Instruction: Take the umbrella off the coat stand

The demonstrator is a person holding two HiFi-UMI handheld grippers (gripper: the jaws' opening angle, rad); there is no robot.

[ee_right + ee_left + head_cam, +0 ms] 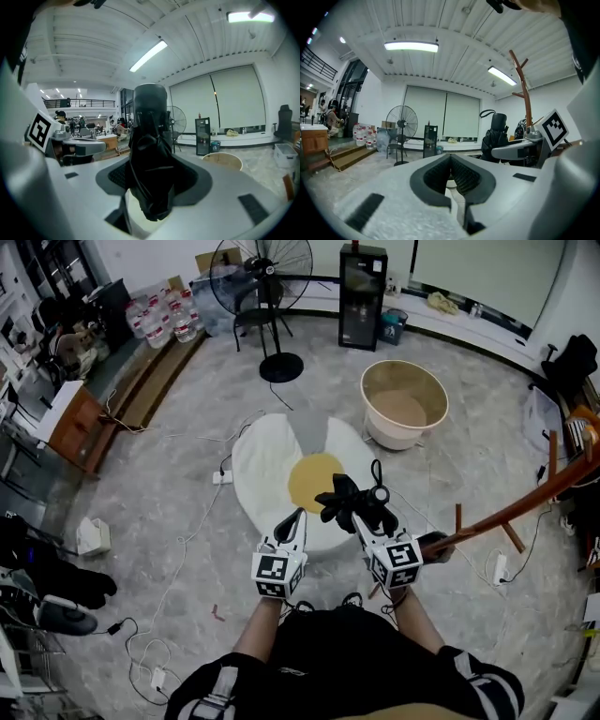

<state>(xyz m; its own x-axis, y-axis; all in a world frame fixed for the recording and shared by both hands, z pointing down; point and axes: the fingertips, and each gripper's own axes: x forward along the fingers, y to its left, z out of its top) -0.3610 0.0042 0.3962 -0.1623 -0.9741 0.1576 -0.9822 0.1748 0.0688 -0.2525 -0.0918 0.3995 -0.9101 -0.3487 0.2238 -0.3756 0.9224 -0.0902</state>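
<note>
A black folded umbrella (350,501) stands upright between the jaws of my right gripper (364,521), which is shut on it; its strap loop sticks up behind. It fills the middle of the right gripper view as a dark bundle, the umbrella (150,154). The brown wooden coat stand (525,507) leans in from the right, apart from the umbrella. My left gripper (294,519) hovers just left of the right one, shut on nothing, its fingertips meeting at the far end (451,157). The left gripper view shows the coat stand (526,93) and the umbrella (497,136) to its right.
On the floor below lies a white egg-shaped cushion (267,465) with a yellow centre. A beige tub (403,404) stands beyond it, with a pedestal fan (267,287) and a black cabinet (363,282) further back. Cables and a power strip (222,477) trail across the floor.
</note>
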